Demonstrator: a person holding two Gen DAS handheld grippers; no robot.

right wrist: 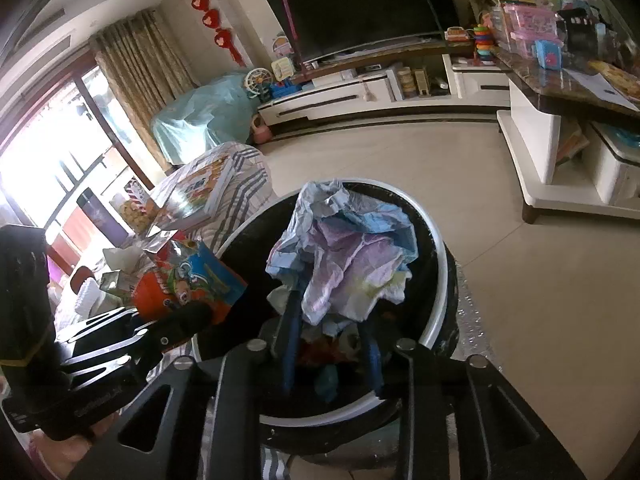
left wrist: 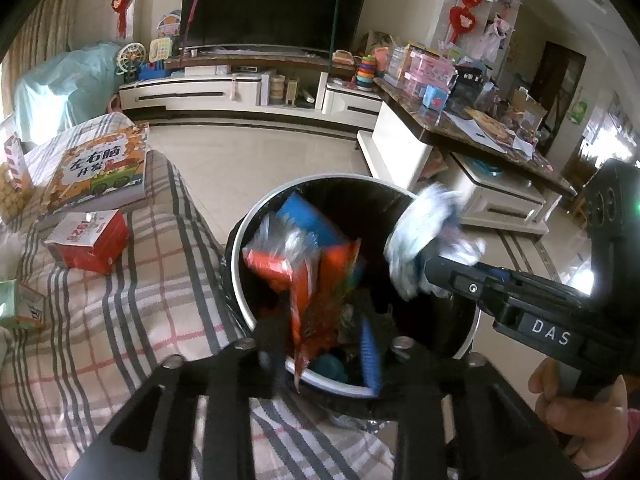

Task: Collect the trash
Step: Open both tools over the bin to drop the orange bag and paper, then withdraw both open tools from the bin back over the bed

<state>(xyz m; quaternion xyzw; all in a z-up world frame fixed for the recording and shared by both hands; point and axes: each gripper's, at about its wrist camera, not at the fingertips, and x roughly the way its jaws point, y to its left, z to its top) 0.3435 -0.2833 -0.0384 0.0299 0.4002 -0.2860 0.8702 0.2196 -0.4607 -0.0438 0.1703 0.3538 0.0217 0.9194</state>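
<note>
The round black-lined bin (left wrist: pixel 244 240), already holding wrappers, is sitting beside the plaid sofa (left wrist: pixel 120 312). Over it, the left gripper (left wrist: pixel 320 344) is gripping an orange snack bag (left wrist: pixel 316 292), the right gripper (right wrist: pixel 332 344) crumpled pastel paper (right wrist: pixel 348 256).

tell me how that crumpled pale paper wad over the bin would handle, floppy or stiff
The crumpled paper wad looks floppy: it sags in creased folds around the right gripper. Probably light for its bulk, since thin sheets hang loosely. Over the open bin, it would likely drop softly, though a fold might catch on a finger.
</note>
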